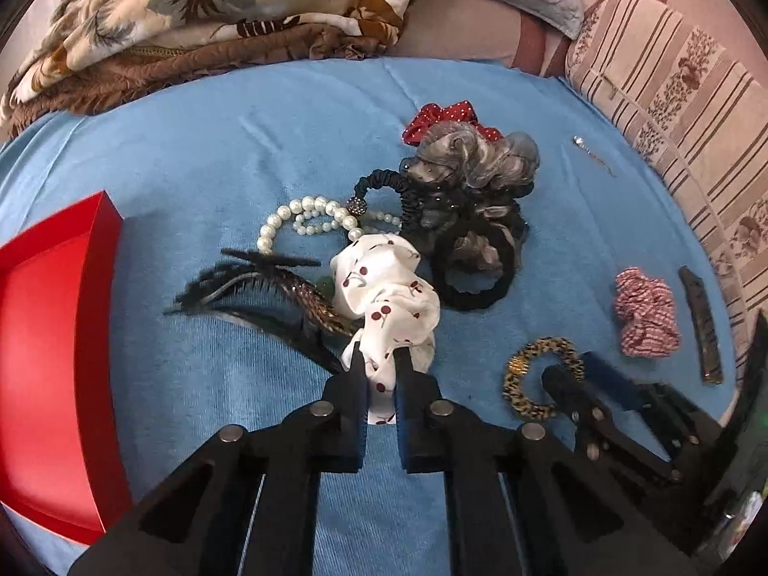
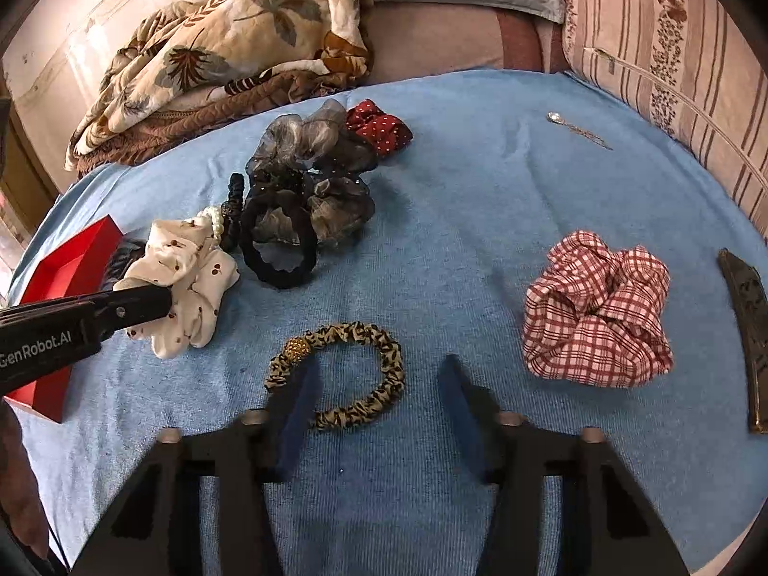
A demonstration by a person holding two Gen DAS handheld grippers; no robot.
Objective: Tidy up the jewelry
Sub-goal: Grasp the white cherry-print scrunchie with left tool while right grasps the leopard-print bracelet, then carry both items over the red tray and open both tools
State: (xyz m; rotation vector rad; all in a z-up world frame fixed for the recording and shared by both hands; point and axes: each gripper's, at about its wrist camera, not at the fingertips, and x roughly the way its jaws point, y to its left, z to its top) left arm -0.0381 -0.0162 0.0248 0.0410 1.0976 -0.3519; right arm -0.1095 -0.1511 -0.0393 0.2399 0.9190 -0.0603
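Two tongs work the blue bed cover: the left tongs (image 1: 379, 360) are clamped on the cherry-print scrunchie (image 1: 384, 288), with the red box (image 1: 57, 336) just to their left. The right tongs (image 2: 379, 384), jaws apart, straddle the leopard hair tie (image 2: 357, 374), one finger inside its loop.

1. A bed is covered by a blue cloth (image 2: 480, 240).
2. At its left edge sits a red box (image 1: 53, 336).
3. Left of the middle lie a pearl string (image 1: 307, 221), a black feathered clip (image 1: 259, 283), a white cherry-print scrunchie (image 1: 384, 297), a black hair tie (image 2: 278, 249) and a grey sheer scrunchie (image 2: 312, 158), heaped together.
4. Nearer lies a leopard-print hair tie (image 2: 365, 374).
5. At right lie a red checked scrunchie (image 2: 595, 312) and a dark barrette (image 2: 749, 331).
6. At the far side lies a folded floral quilt (image 2: 230, 57).
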